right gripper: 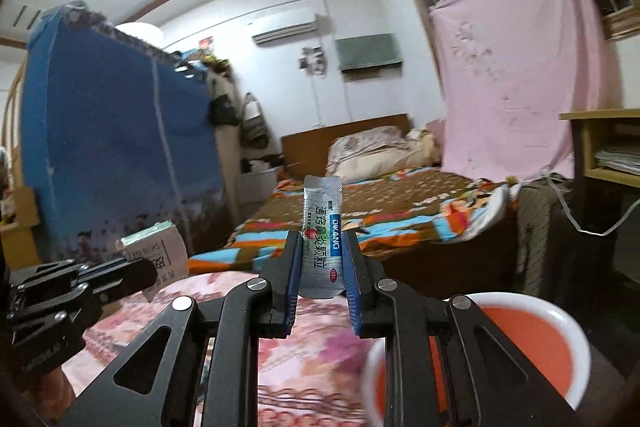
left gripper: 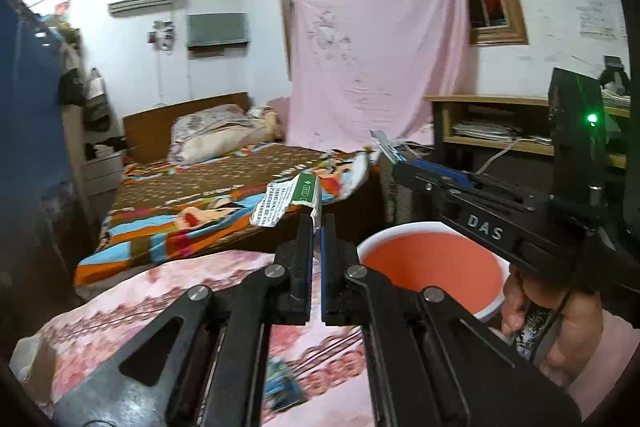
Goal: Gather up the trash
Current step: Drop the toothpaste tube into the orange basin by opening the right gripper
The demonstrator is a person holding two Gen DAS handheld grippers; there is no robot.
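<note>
My left gripper (left gripper: 318, 223) is shut on a flattened white and green carton (left gripper: 286, 201), held up over the pink floral cloth (left gripper: 160, 307). It also shows in the right wrist view (right gripper: 158, 255). My right gripper (right gripper: 322, 247) is shut on a silver medicine sachet (right gripper: 322, 227) with blue print, standing upright between the pads. An orange bin with a white rim (left gripper: 432, 267) sits below and to the right of both grippers; it also shows in the right wrist view (right gripper: 536, 339). The right gripper crosses the left wrist view (left gripper: 400, 167) above the bin.
A bed with a patterned blanket (left gripper: 208, 203) lies ahead. A blue wardrobe (right gripper: 112, 147) stands left. A pink sheet (left gripper: 376, 59) hangs from the window. A wooden desk (left gripper: 488, 123) stands right. A small printed wrapper (left gripper: 284, 383) lies on the cloth.
</note>
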